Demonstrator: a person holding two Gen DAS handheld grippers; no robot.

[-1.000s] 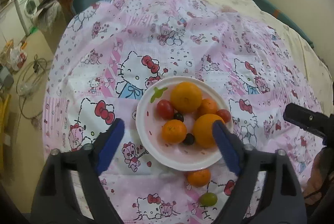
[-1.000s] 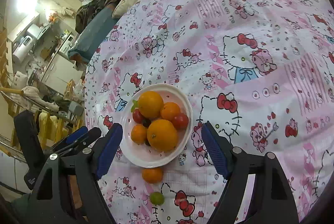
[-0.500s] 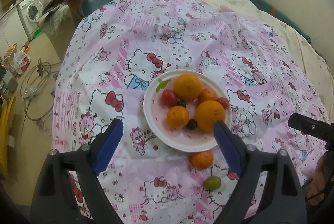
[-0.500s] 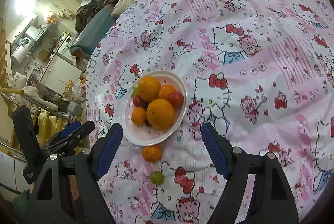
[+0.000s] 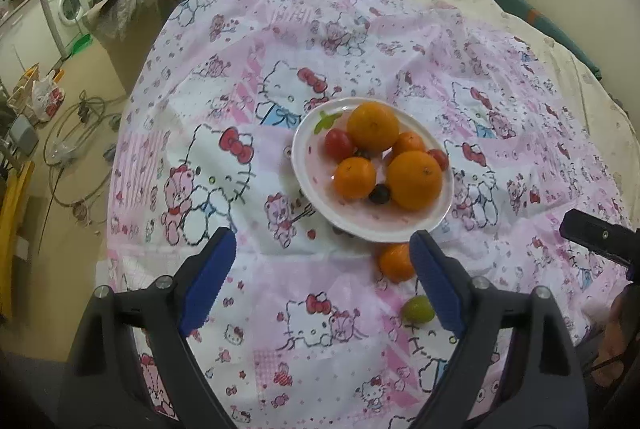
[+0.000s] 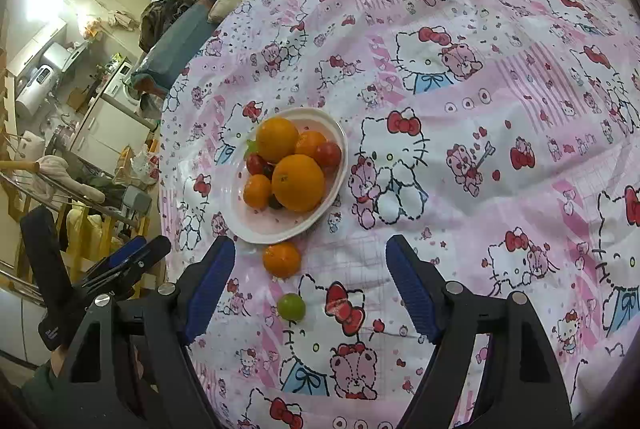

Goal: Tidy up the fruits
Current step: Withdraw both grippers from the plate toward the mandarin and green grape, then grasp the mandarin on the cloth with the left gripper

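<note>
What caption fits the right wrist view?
Open right gripper above a small orange and green fruit beside the plate.

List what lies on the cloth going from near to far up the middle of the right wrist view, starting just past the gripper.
Small green fruit → loose mandarin → white plate of fruit, where the large orange at its near side comes before the second large orange at its far side.
</note>
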